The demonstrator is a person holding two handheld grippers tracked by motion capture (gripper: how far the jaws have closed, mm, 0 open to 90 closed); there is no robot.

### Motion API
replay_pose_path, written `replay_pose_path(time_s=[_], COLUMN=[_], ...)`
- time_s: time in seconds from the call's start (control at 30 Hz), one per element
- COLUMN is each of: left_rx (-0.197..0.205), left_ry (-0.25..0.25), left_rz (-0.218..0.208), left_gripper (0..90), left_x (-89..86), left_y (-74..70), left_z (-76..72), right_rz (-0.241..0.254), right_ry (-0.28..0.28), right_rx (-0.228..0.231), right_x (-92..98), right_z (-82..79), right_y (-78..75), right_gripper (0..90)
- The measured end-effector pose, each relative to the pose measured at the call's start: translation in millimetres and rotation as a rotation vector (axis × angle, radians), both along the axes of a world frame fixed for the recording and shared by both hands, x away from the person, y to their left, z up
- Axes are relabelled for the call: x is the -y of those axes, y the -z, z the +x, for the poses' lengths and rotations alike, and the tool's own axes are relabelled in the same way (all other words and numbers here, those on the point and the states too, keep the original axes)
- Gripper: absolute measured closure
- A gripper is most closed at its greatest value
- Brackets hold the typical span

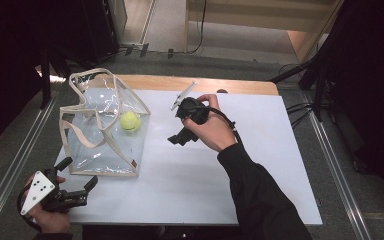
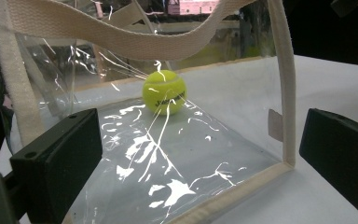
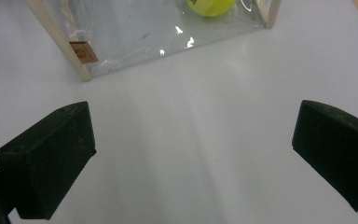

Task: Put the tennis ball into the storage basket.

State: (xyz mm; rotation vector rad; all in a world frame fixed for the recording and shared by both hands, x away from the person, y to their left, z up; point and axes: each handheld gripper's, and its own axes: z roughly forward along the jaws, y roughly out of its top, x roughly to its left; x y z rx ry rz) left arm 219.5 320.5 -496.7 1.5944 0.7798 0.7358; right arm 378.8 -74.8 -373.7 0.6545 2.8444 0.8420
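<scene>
A: Bag, clear plastic with cream webbing trim and handles, standing open-topped on the white bench, at about 9 o'clock of the bench's middle in the high view. Contents?

B: Ball, one, yellow-green tennis type, resting on the bag's floor toward its 2 o'clock corner. In the left gripper view the same ball sits dead ahead at 12 o'clock, seen through the bag's near wall.

A: Left hand-held gripper?

B: Held low at the bench's 7 o'clock corner, just outside the bag's near edge, not touching it as far as I can tell. Jaws spread wide, nothing between them; the bag's lower corner lies in the gap ahead.

A: Right hand-held gripper?

B: Held above the bench at about 12 o'clock of its middle, just to the 3 o'clock side of the bag and apart from it. Jaws wide open, holding nothing; bare bench beneath them. In its own view the bag's base and a sliver of the ball lie at 12 o'clock.

A: Markings?

B: Small brown tag on the bag's lower corner seam; lettering too small to read.
</scene>
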Motion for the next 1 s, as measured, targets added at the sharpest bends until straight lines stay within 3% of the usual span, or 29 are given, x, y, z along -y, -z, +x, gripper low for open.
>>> replay_pose_path(time_s=[0.5, 0.73, 1.0], left_rx=[-0.001, -0.001, -0.002], left_ry=[0.0, -0.001, -0.001], left_rz=[0.004, 0.007, 0.007], left_gripper=[0.0, 0.0, 0.0], left_x=[0.4, 0.5, 0.4], left_y=[0.2, 0.1, 0.1], left_z=[-0.2, -0.2, -0.4], right_rz=[0.076, 0.11, 0.145], right_ry=[0.058, 0.102, 0.161], right_rx=[0.025, 0.046, 0.04], right_x=[39.4, 62.1, 90.1], right_z=[-15.5, -24.9, -37.0], right_y=[33.1, 42.6, 55.6], right_gripper=[0.0, 0.0, 0.0])
